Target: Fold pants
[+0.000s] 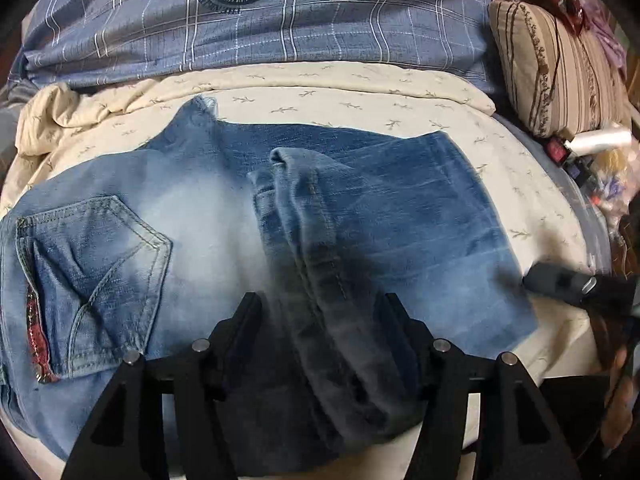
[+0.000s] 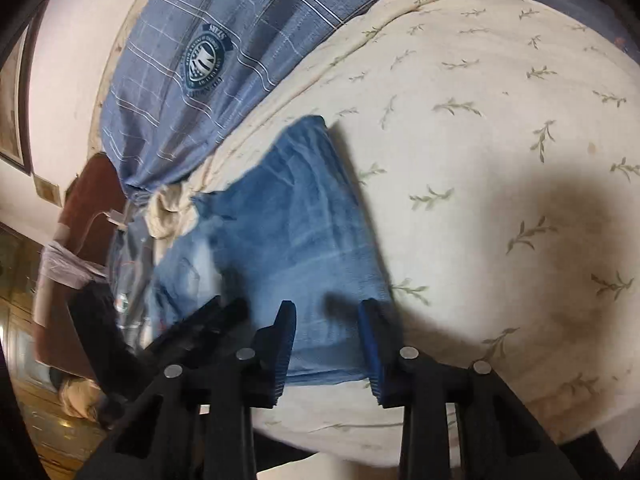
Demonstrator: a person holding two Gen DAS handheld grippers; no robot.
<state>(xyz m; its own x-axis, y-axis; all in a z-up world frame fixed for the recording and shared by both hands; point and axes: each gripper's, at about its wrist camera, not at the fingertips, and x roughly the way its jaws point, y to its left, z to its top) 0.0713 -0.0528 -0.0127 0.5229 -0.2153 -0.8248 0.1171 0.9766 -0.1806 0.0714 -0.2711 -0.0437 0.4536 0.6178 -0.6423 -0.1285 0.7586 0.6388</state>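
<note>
Faded blue jeans (image 1: 192, 216) lie partly folded on a cream bedspread (image 1: 360, 100). The back pocket (image 1: 92, 264) is at the left, the folded legs at the right. A rolled leg end (image 1: 320, 280) runs between the fingers of my left gripper (image 1: 320, 316), whose jaws stand apart around it without pinching. My right gripper (image 2: 328, 320) is open and empty, hovering just above the folded edge of the jeans (image 2: 304, 232). Its tip also shows in the left wrist view (image 1: 560, 280) at the jeans' right edge.
A blue plaid blanket (image 1: 260, 20) lies at the back of the bed. A striped pillow (image 1: 556, 68) and small clutter (image 1: 592, 148) sit at the right. In the right wrist view a wall (image 2: 68, 80) and furniture (image 2: 92, 216) stand left of the bed.
</note>
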